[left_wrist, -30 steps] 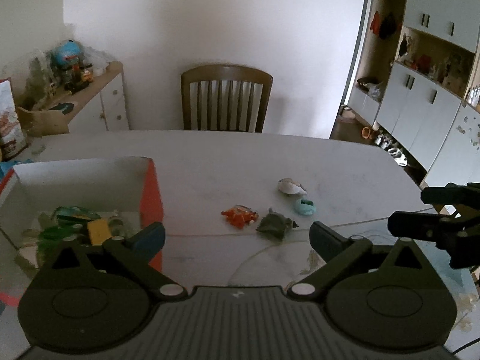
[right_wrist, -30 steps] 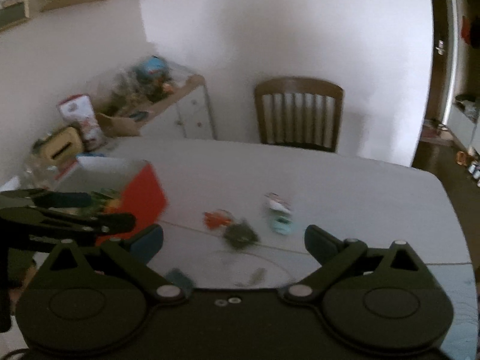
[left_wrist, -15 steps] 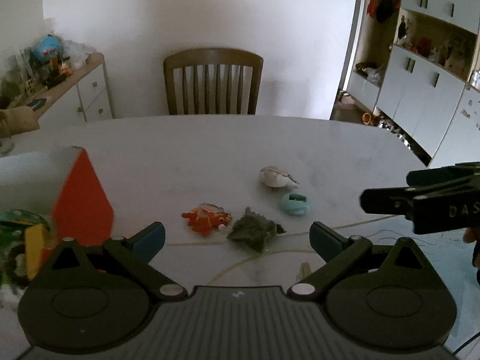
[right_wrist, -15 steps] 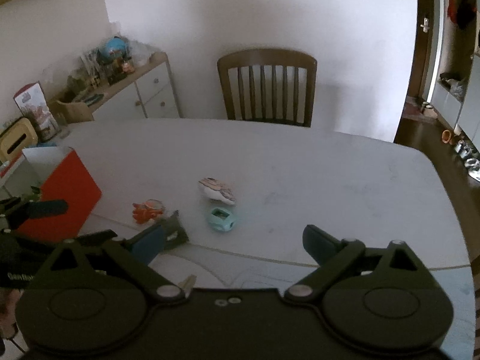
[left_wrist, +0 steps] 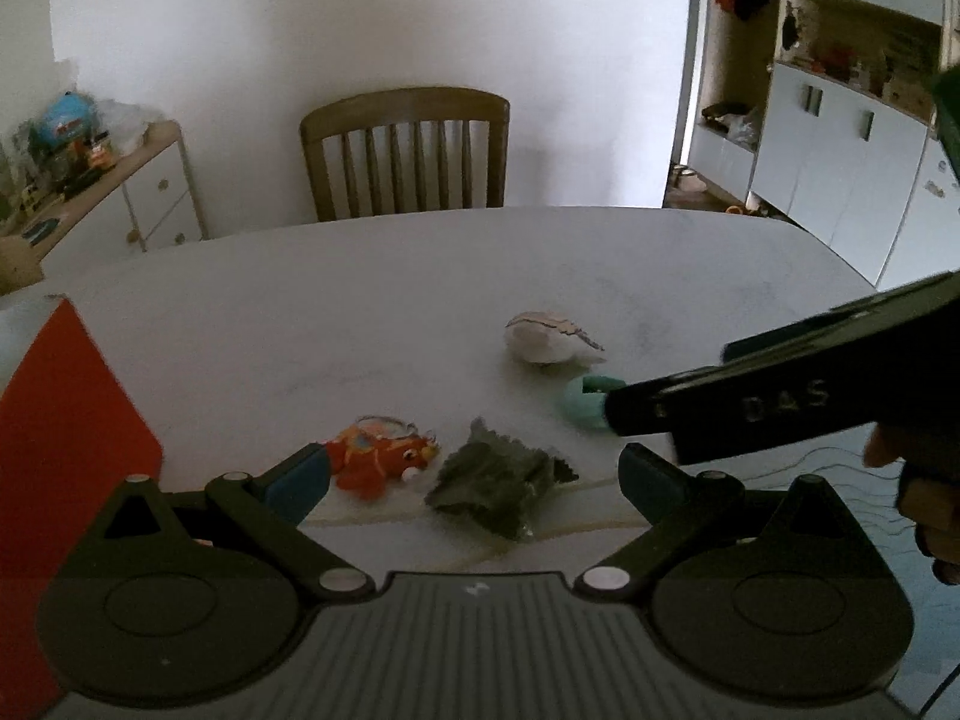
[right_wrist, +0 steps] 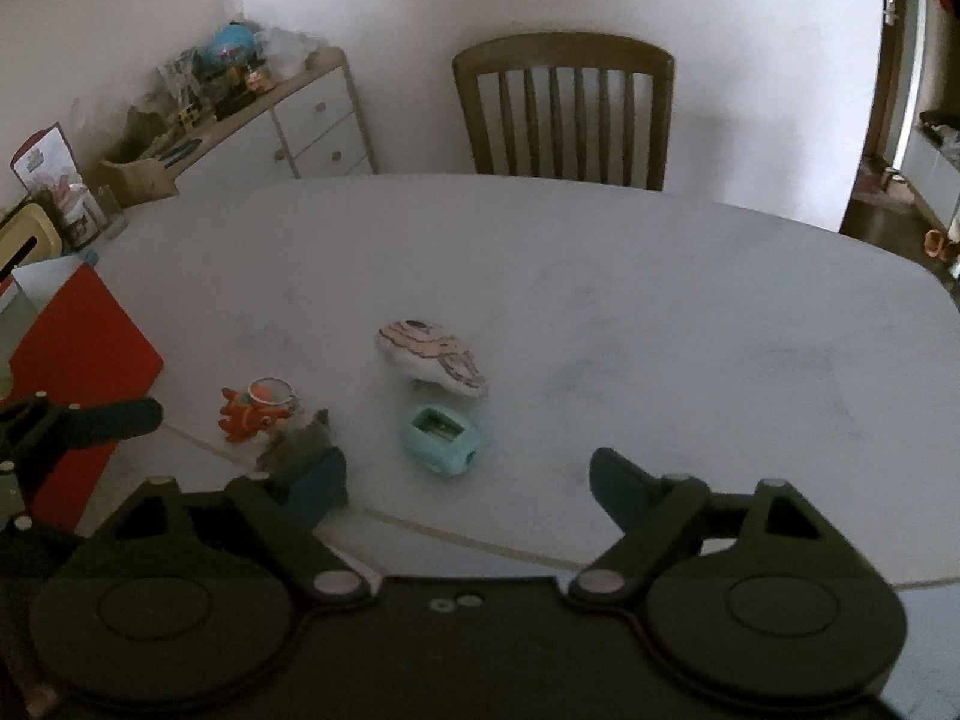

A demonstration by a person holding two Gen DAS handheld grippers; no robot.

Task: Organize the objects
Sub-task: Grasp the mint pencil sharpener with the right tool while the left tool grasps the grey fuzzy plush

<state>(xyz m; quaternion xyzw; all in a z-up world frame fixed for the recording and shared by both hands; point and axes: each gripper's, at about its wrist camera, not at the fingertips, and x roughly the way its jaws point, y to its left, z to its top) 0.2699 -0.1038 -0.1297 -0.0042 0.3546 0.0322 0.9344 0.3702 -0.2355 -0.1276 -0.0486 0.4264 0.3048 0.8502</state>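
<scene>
Sorting looks mid-way, my read: four small things sit loose on the table (right_wrist: 660, 300), none in the red box (right_wrist: 78, 360) at its left edge. Orange fish toy (left_wrist: 381, 456), dark green scrap (left_wrist: 498, 480), mint sharpener (right_wrist: 441, 441) and pale shell (right_wrist: 429, 360) cluster near the front edge. Left gripper (left_wrist: 474, 480) is spread and empty, fish by its left finger, scrap between the fingers. Right gripper (right_wrist: 468, 483), jaws just been closing but wide apart and gripping nothing, has the sharpener just ahead between its fingers, untouched.
</scene>
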